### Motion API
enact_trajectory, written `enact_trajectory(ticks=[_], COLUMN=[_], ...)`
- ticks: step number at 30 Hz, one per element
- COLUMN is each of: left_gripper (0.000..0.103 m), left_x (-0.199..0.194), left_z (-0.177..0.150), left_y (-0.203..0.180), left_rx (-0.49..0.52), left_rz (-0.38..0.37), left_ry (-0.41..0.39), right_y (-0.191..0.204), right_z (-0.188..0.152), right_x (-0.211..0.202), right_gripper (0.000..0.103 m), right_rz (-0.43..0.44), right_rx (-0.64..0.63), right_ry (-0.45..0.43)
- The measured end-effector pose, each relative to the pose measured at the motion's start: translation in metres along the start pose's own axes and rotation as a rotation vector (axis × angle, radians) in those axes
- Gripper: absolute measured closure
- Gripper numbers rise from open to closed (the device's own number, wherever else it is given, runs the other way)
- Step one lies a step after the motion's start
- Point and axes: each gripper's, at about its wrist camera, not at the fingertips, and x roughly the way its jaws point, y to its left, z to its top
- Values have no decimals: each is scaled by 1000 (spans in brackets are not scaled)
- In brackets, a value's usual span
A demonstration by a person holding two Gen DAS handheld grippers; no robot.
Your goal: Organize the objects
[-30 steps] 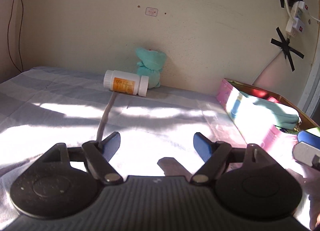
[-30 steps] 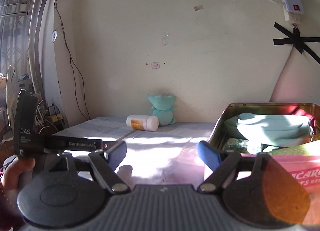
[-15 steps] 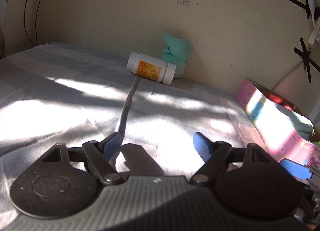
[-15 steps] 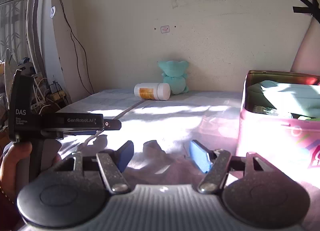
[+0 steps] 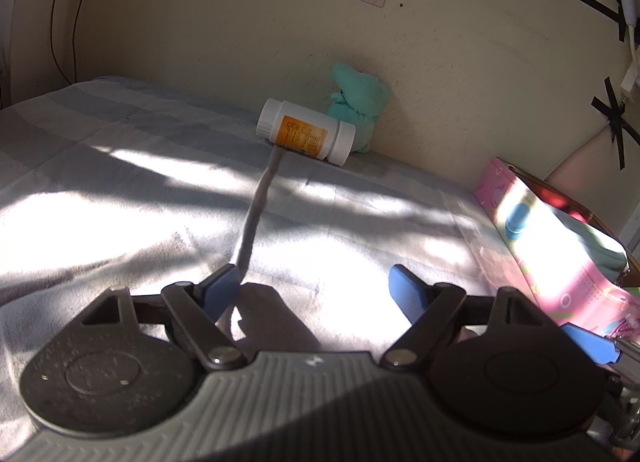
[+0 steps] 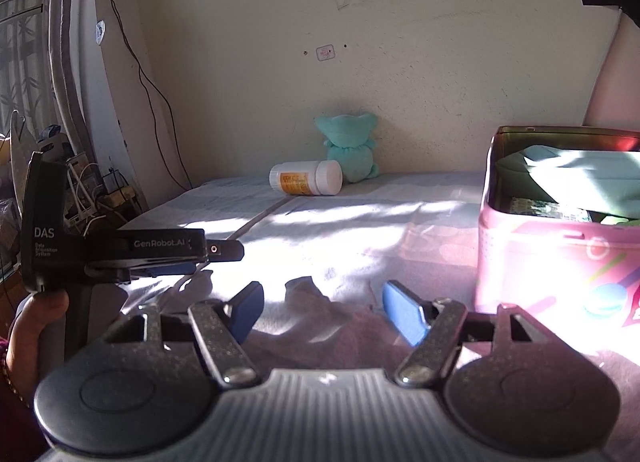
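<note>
- Against the far wall, at about twelve o'clock from both grippers, a white pill bottle [image 5: 306,132] lies on its side on the bed sheet [image 5: 120,182], its orange label facing up and forward.
- Just behind it, at one o'clock in the left wrist view, a small teal plush toy [image 5: 358,96] sits touching the wall.
- At three o'clock stands an open pink tin [image 6: 556,250], already holding folded teal cloth and some packets.
- Left gripper [image 5: 314,286] is released, jaws spread wide with nothing between them, low over the sheet and well short of the bottle.
- Right gripper [image 6: 322,308] is likewise spread and empty, near the tin's left wall.
- Judging by looks, the bottle is light, rigid and smooth plastic; lying flat, it will likely roll if nudged.
- Best hold is probably across the labelled middle of the barrel, pads squeezing the round sides, rather than on the narrower cap end at nine o'clock.
- Plush is soft and light; a pinch around its body should hold, though it will squash.
</note>
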Motion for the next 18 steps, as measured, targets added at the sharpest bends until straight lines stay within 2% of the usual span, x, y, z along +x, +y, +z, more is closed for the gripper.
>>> enact_trajectory(ticks=[18], left_gripper=[19], left_x=[0], left_z=[0], left_y=[1], left_rx=[2], left_rz=[-1], left_ry=[1], right_y=[0], right_z=[0], right_x=[-1], right_gripper=[31], right_rz=[-5], right_rx=[2], right_ry=[-3])
